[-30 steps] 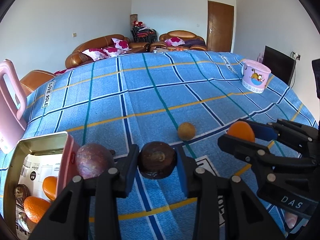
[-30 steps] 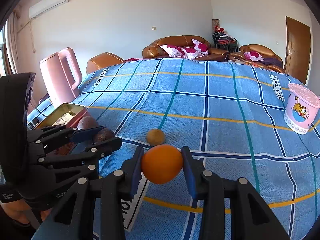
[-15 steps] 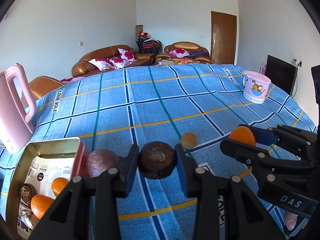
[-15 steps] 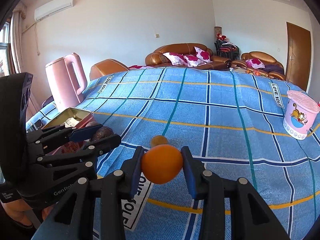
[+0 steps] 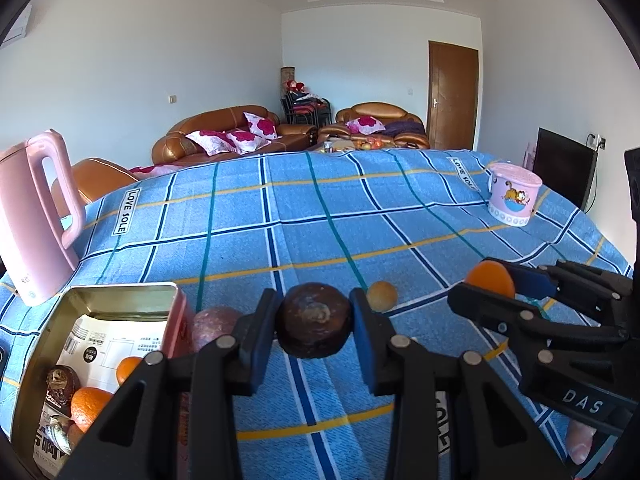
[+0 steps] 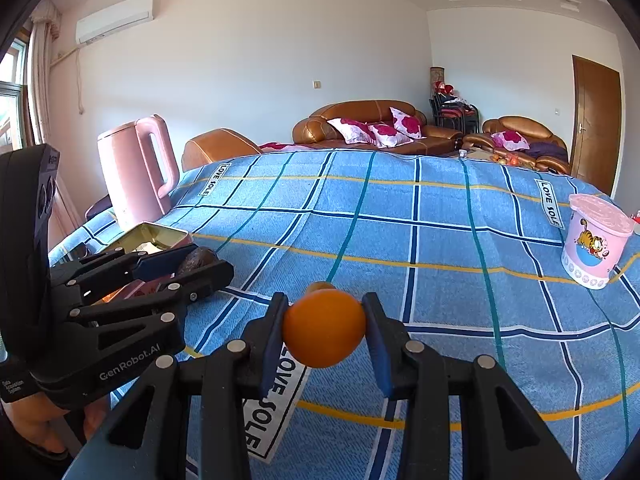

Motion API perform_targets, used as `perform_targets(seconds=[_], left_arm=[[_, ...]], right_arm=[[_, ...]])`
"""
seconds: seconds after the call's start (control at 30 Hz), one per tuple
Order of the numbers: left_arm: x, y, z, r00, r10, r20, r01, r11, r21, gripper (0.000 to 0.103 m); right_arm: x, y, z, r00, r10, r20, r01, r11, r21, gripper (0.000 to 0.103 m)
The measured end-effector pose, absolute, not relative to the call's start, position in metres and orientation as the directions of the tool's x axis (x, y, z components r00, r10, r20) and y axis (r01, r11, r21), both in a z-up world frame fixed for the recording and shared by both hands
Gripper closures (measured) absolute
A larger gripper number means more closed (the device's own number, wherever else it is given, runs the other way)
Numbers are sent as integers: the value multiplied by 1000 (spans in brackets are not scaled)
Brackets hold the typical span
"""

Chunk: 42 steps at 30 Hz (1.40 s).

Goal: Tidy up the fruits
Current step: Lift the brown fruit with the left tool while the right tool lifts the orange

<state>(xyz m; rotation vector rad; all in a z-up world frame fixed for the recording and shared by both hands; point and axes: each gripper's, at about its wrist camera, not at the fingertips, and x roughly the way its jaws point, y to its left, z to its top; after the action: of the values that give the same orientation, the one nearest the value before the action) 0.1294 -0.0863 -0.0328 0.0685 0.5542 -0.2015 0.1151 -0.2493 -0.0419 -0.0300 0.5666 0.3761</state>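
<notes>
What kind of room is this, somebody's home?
Most likely a home living room: brown leather sofas with flowered cushions, a wall air conditioner, and a pink kettle on the blue checked tablecloth.

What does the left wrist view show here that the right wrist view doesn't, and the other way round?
Only the left wrist view looks inside the open tin, with oranges in it, and shows a purplish fruit beside it. Only the right wrist view shows the air conditioner and window. Both show the left hand-held gripper shut on a dark brown fruit, the right hand-held gripper shut on an orange, and the pink kettle.
</notes>
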Motion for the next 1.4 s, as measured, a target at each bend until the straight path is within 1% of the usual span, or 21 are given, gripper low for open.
perform_targets(seconds=[0.6,1.4], left_arm=[[116,-82,-25,876,-165,-453,193,981,16,65],[101,-77,-20,913,-154,-378,171,985,12,65]], right_arm=[[105,-253,-37,809,342,-478,-358,932,61,63],[89,-256,-30,850,342,-402,-358,933,37,63]])
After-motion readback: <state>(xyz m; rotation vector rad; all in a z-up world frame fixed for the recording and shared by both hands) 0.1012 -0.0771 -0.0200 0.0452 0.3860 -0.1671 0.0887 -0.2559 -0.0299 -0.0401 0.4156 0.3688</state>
